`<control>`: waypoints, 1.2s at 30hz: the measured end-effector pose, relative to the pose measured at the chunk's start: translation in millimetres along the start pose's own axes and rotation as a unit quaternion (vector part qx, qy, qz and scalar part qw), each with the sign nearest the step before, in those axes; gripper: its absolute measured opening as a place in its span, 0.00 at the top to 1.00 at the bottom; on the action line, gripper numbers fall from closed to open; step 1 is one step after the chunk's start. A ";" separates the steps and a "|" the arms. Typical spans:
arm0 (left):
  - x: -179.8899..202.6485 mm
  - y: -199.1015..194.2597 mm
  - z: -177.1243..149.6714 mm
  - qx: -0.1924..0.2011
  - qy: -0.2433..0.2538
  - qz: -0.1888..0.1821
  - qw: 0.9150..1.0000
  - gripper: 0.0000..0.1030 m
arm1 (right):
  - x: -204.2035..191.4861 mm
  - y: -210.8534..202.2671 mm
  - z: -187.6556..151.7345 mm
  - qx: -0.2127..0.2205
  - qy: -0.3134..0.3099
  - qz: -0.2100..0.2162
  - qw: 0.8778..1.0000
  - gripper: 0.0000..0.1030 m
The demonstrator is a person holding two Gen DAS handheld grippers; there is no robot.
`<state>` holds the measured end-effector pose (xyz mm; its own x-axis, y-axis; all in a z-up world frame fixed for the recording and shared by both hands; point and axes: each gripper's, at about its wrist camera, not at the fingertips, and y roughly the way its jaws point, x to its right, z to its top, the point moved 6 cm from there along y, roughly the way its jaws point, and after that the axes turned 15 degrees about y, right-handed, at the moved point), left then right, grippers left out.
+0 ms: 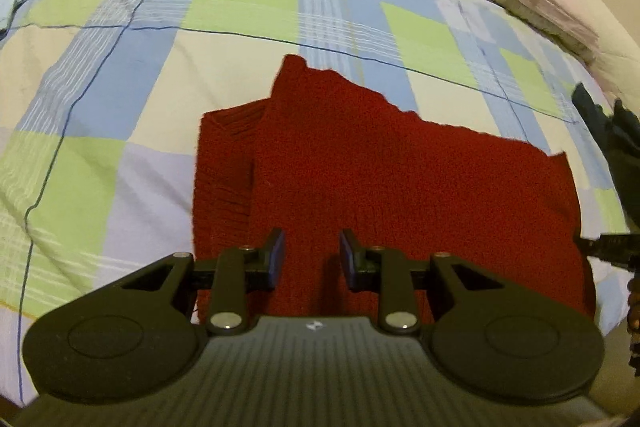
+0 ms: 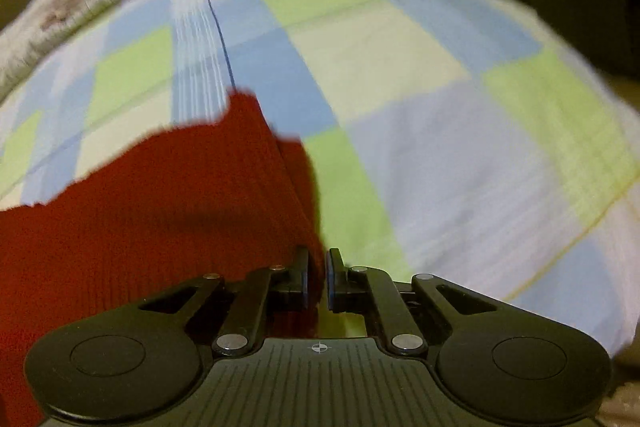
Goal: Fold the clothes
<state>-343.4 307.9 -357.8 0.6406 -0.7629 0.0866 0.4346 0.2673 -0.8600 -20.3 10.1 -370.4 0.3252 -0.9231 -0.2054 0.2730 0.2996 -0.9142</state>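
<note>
Red sweater edge pinched in right tool

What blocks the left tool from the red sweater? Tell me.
Nothing visible. The left tool hangs open right over the red sweater; only the sweater's own fabric shows between its fingers. The right tool already pinches the sweater's edge.

No readable words, brand names or numbers anywhere. Only two tiny white marks: an angular emblem on the ribbed black body of the left gripper, and a crosshair circle on the ribbed black body of the right gripper.
</note>
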 end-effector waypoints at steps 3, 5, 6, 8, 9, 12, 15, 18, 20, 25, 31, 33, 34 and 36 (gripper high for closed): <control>-3.6 -3.9 4.9 -0.001 -0.019 0.005 1.000 0.76 | -19.9 -10.3 14.9 -0.021 -0.066 -0.014 0.997 0.94; -0.2 -4.7 5.1 0.003 -0.046 0.024 0.999 0.76 | -38.4 -18.9 27.8 -0.018 -0.116 0.008 0.993 0.94; 2.5 -4.8 4.3 0.003 -0.059 0.035 0.998 0.76 | -47.4 -21.4 33.1 -0.016 -0.141 0.026 0.990 0.94; 13.4 -6.7 0.2 -0.008 -0.087 0.070 0.994 0.77 | -57.5 -11.0 37.2 -0.033 -0.196 0.061 0.978 0.94; 20.0 -9.1 -2.4 -0.014 -0.102 0.088 0.991 0.77 | -56.2 5.2 33.5 -0.068 -0.225 0.060 0.970 0.94; 57.9 -36.7 -17.6 -0.034 -0.166 0.153 0.974 0.77 | -52.0 27.0 31.7 -0.134 -0.286 0.083 0.945 0.94; 113.5 -61.7 -37.2 -0.041 -0.238 0.196 0.950 0.76 | -52.1 -0.5 40.7 -0.173 -0.367 0.153 0.901 0.93; 171.6 -62.7 -50.6 -0.054 -0.293 0.190 0.936 0.76 | -35.1 -23.2 65.5 -0.174 -0.414 0.191 0.873 0.41; 205.4 -70.4 -50.7 -0.054 -0.312 0.192 0.929 0.76 | -25.4 -34.1 78.3 -0.173 -0.438 0.207 0.858 0.35; 256.7 -116.3 -49.3 -0.059 -0.367 0.218 0.902 0.76 | -20.9 -59.2 98.2 -0.192 -0.478 0.216 0.829 0.35; 290.7 -158.0 -36.2 -0.051 -0.396 0.245 0.883 0.69 | -46.5 -117.2 87.0 -0.175 -0.556 0.251 0.773 0.35; 300.9 -169.1 -30.3 -0.046 -0.403 0.251 0.879 0.68 | -53.3 -134.4 84.2 -0.164 -0.571 0.264 0.760 0.35; 305.9 -174.7 -27.3 -0.043 -0.406 0.254 0.877 0.68 | -55.3 -143.0 83.8 -0.158 -0.576 0.270 0.756 0.35; 315.9 -184.8 -20.9 -0.038 -0.411 0.260 0.873 0.68 | -54.5 -155.4 85.2 -0.157 -0.580 0.277 0.750 0.35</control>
<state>-234.5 5.1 -182.0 0.9900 0.1396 -0.0205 -0.0738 0.3883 -0.9186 -3.4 34.5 -187.4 0.9285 0.2075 -0.3079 -0.3620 0.3208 -0.8753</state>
